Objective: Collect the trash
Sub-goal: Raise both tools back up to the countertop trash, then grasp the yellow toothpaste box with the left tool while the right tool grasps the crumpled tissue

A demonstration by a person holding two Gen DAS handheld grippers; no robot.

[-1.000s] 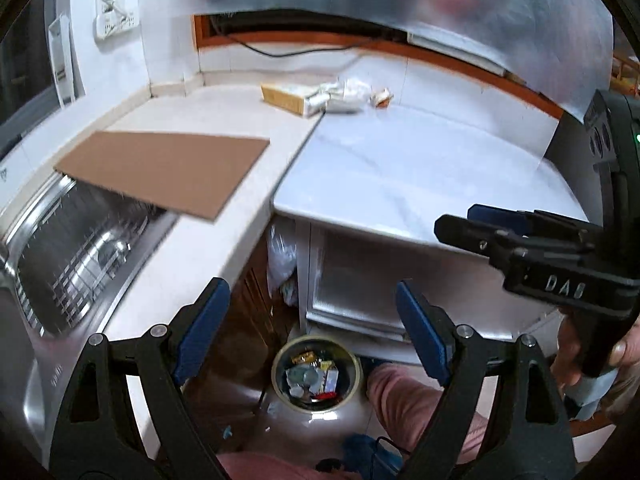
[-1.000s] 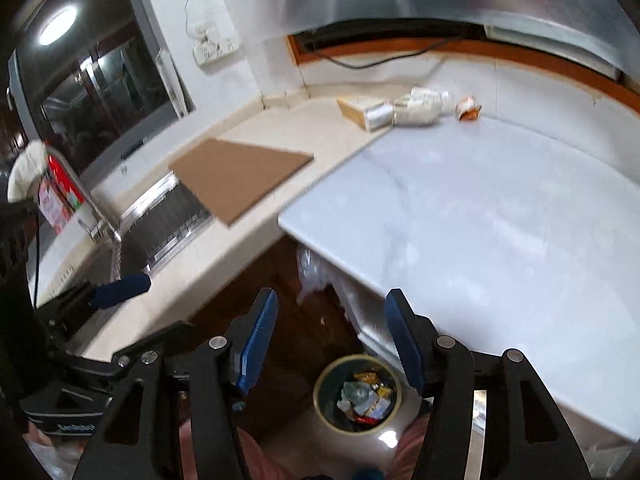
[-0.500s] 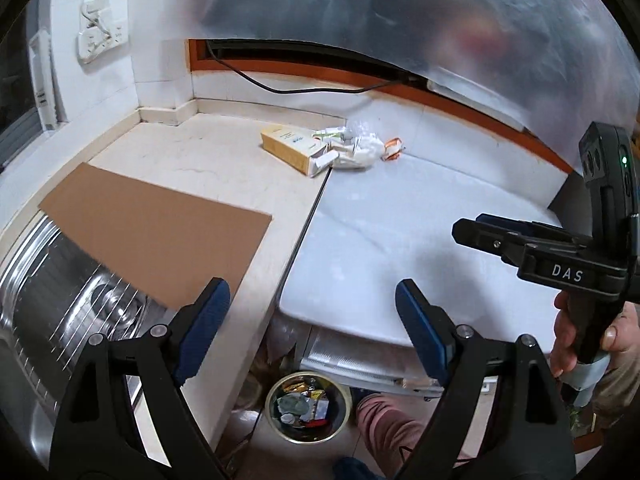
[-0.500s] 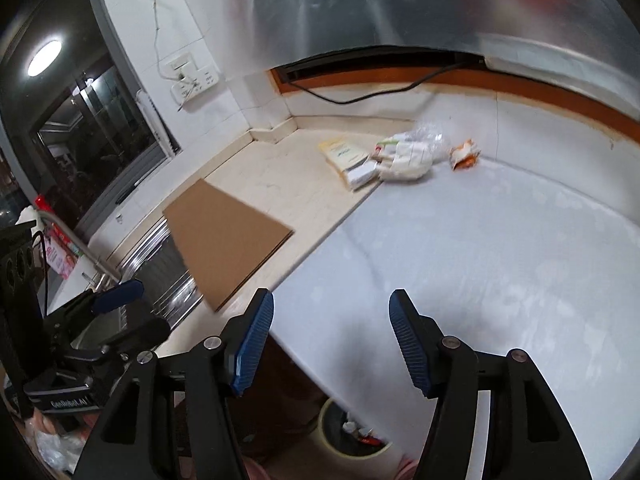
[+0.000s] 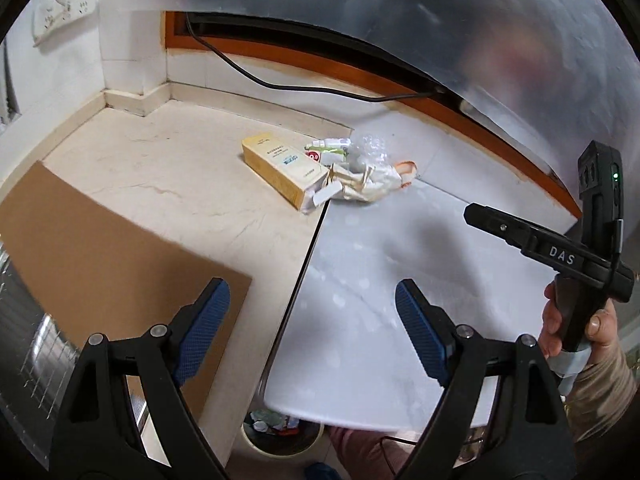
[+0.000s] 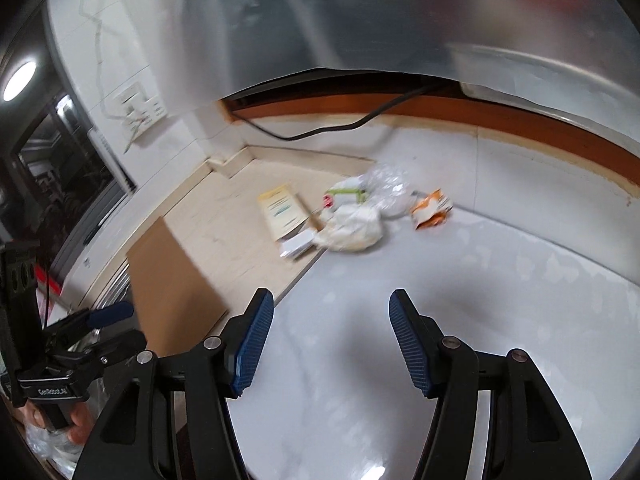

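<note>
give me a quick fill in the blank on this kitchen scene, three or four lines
1. The yellow box lies on the ____ counter.
2. The brown cardboard partly covers the ____.
3. Under the white counter's edge stands a ____ with rubbish in it.
4. Both grippers, left and right, hold ____ between their fingers.

Missing words: beige; sink; bin; nothing

Both fisheye views bend hard at their dark rims. A round ceiling lamp (image 6: pixel 19 80) glares at far left; the right wrist view is motion-blurred, with soft shadows on the white tabletop (image 6: pixel 500 300).
</note>
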